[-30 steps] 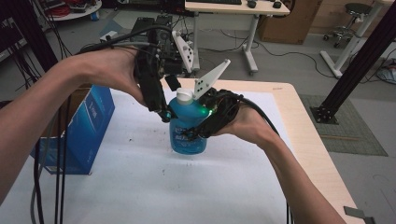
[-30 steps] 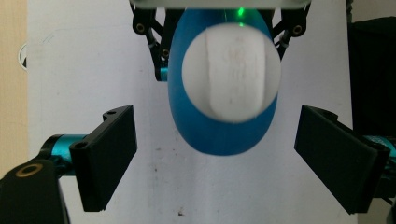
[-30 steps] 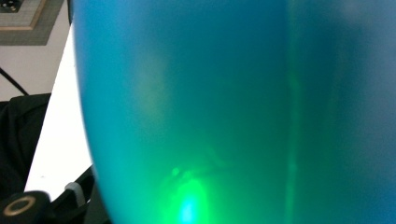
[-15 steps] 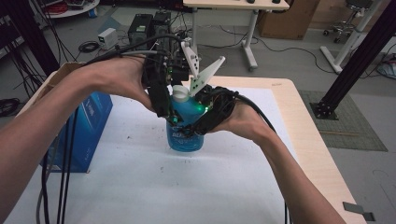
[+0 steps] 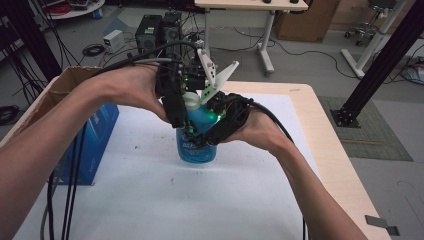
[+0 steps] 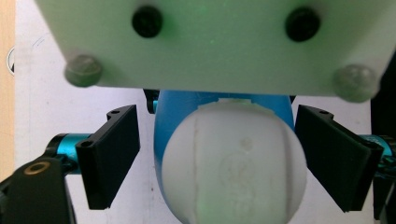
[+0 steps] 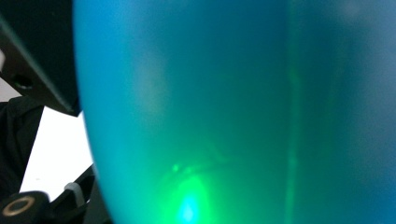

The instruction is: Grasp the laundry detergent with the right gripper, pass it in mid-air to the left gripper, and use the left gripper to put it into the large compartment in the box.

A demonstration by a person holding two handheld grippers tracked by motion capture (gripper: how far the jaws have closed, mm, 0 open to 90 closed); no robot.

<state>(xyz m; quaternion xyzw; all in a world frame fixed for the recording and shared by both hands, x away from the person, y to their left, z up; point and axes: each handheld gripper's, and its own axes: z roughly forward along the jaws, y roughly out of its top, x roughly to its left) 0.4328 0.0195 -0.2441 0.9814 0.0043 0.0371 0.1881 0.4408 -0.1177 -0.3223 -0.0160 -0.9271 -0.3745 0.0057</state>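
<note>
White bench point(image 5: 150, 200): blue bottle point(image 5: 196, 147) upright; left claw point(image 6: 219, 158) spread around white cap point(image 6: 233, 163); right claw point(image 5: 215, 127) against bottle, state unclear.

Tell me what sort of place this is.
Probably a lab or workshop. Black equipment boxes and loose cables sit on the floor behind the table, with a desk on a stand and a black metal frame nearby.

Grey floor point(image 5: 320, 55) strewn with cables, white-legged desk point(image 5: 260, 45) behind, black frame post point(image 5: 380, 65) right, dim light
</note>
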